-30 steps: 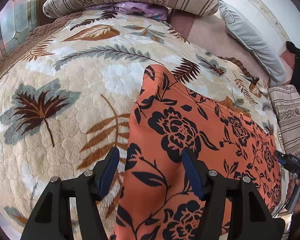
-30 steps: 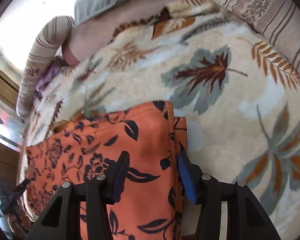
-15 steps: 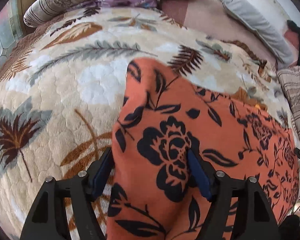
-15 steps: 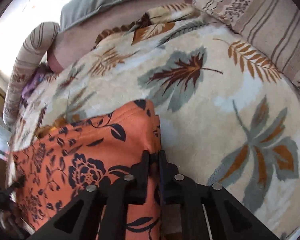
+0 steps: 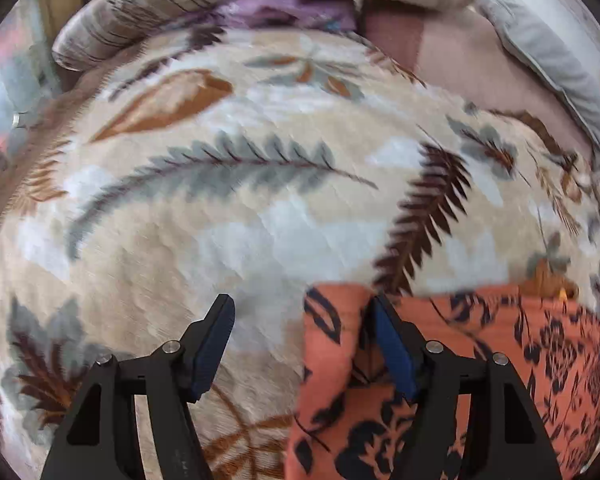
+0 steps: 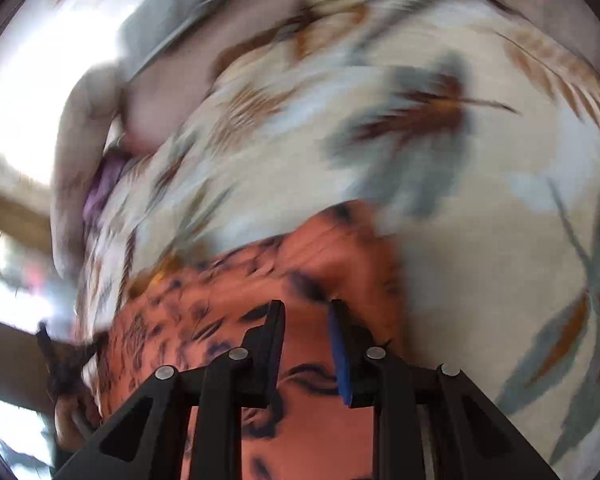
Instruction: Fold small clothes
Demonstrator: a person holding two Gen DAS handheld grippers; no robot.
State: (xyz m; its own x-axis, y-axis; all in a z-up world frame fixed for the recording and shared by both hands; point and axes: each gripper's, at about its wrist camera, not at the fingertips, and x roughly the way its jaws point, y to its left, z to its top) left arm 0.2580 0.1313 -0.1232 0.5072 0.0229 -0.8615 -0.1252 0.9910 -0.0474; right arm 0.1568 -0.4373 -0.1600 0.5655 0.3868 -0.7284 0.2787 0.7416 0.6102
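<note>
Where the left wrist view looks down the bed, the left gripper [image 5: 300, 344] stands spread, jaws closing; the orange floral garment [image 5: 480, 380] lies on the leaf-print blanket [image 5: 260, 200], its folded edge between the jaws near the right finger (no pinch visible). Right wrist view, blurred: right gripper [image 6: 306, 344] narrowly parted, jaws opening, over the garment's corner [image 6: 340, 264], cloth showing between them.
</note>
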